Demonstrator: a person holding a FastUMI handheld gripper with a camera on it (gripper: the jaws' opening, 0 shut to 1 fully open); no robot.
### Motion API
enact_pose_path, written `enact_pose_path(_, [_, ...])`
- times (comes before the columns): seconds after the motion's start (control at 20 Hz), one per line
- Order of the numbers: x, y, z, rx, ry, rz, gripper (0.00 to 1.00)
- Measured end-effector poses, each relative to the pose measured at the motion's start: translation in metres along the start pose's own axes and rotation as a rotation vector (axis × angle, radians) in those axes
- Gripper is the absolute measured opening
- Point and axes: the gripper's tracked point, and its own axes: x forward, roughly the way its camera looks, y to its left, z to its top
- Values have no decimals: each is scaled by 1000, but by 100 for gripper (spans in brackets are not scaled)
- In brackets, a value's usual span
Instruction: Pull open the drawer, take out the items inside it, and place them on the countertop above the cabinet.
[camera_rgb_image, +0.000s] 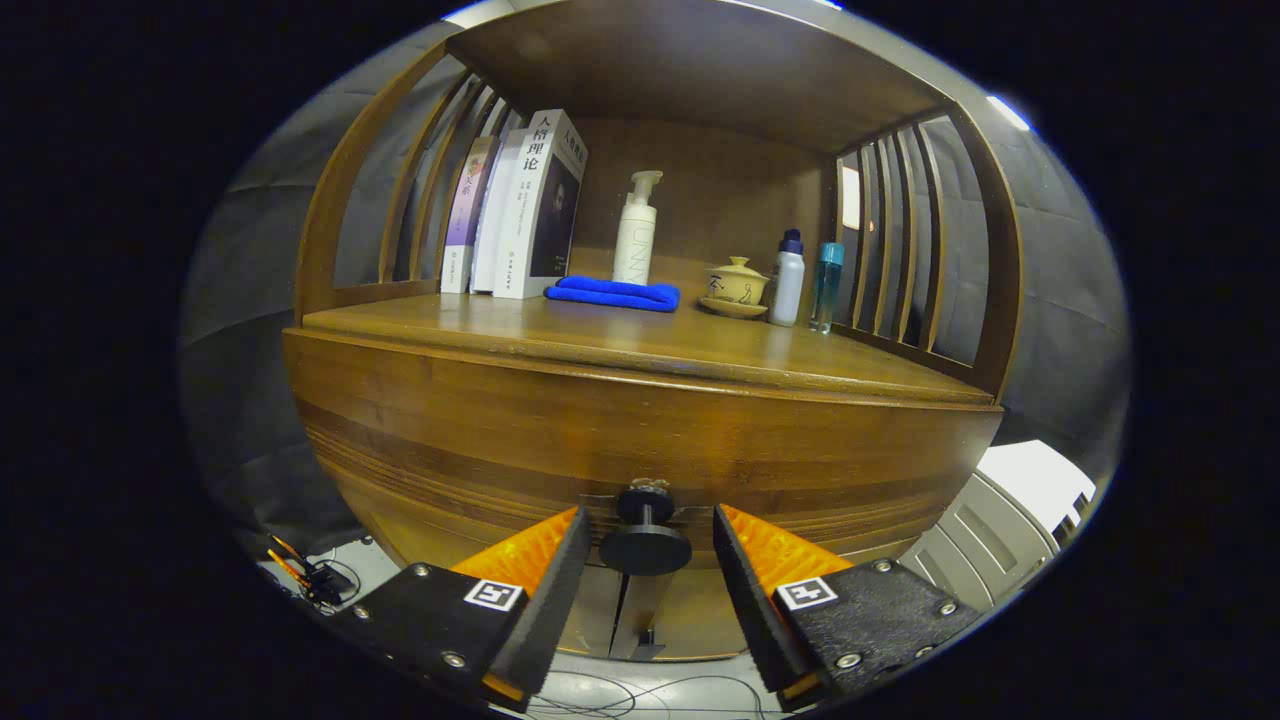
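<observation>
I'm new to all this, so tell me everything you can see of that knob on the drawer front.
The knob is dark and round: a broad disc facing out, on a short stem with a smaller collar behind, fixed to the closed wooden drawer. It sits between the gripper fingers, which stand open either side with gaps, not touching it.

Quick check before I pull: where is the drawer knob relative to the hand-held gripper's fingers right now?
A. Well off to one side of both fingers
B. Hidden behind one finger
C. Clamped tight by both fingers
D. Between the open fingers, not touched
D: the drawer knob sits in the gap of the hand-held gripper, with clear space between it and each finger, so the fingers are open and nothing is gripped yet.
</observation>
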Motion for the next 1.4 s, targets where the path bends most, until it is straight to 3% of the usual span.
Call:
enact_pose_path(0.1, [5, 6, -2, 30, -6, 33, 68])
enact_pose_path(0.2, [4, 5, -1, 46, -15, 36, 50])
enact_pose_path(0.65, [4, 4, -4, 79, -53, 13, 29])
enact_pose_path(0.95, [-8, 4, -8, 103, -51, 18, 29])
enact_pose_path(1.4, [-64, 2, -23, 99, -64, 3, 29])
